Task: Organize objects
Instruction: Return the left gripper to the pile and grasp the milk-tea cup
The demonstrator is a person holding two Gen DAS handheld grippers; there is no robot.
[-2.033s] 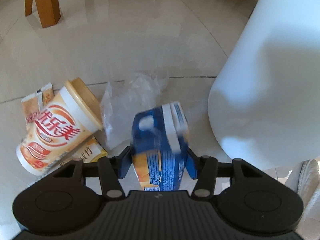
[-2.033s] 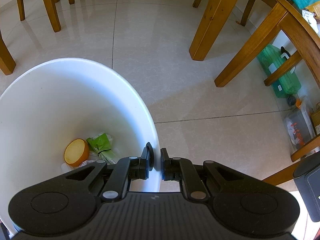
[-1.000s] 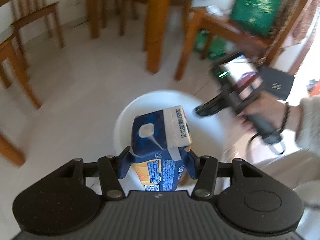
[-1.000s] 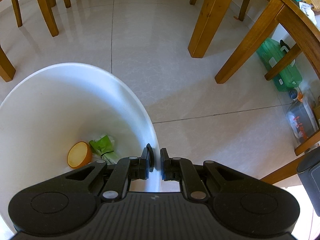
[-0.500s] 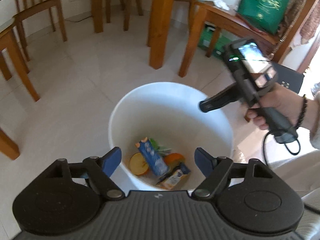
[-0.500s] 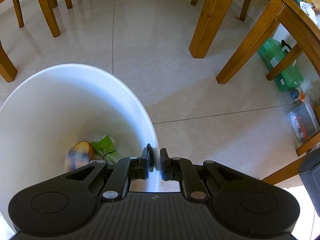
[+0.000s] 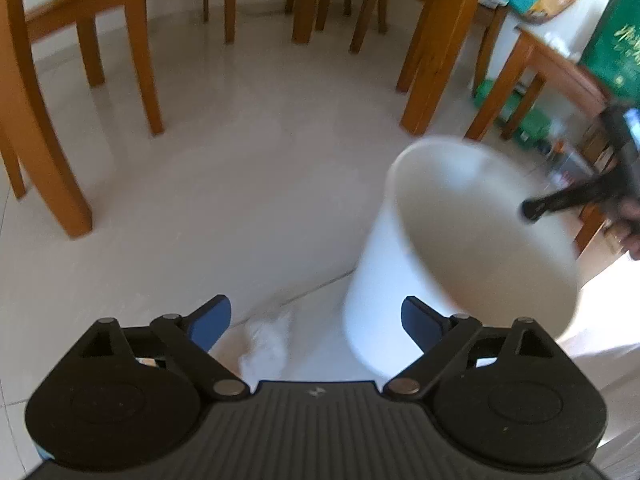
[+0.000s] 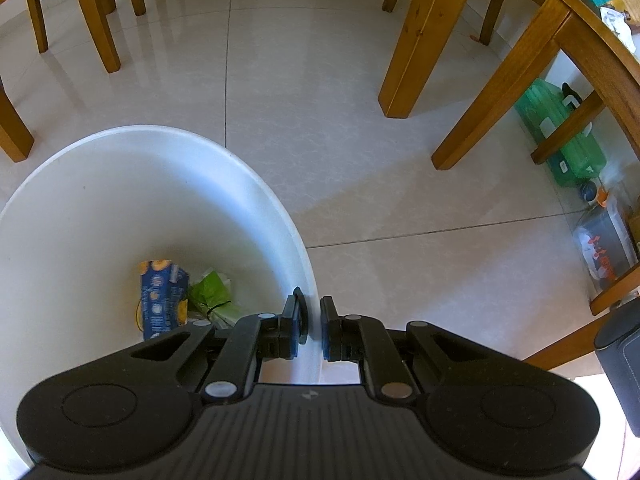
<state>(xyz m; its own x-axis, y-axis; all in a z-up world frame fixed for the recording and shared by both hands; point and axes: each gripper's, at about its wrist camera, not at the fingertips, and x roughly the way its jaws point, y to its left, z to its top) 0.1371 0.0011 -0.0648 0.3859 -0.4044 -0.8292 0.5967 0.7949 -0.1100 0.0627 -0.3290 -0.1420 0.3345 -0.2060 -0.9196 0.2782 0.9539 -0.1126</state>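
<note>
Carton (image 8: 162, 300) lengthwise in bin (image 8: 276, 204); right jaws clamp rim, left jaws opening, empty

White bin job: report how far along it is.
Done: the blue carton lies in the white bin with a green wrapper. In hand: the right gripper clamps the bin's rim; the left gripper is opening, with nothing between its jaws. Left: a crumpled clear bag on the floor.

Pale glossy floor tiles (image 8: 360, 152) are reflecting soft daylight, with dark grout lines crossing them. Wooden chair legs (image 7: 140, 60) and thick table legs (image 8: 420, 36) are standing around the open floor. Strong sunlight is glaring at the right edge.
</note>
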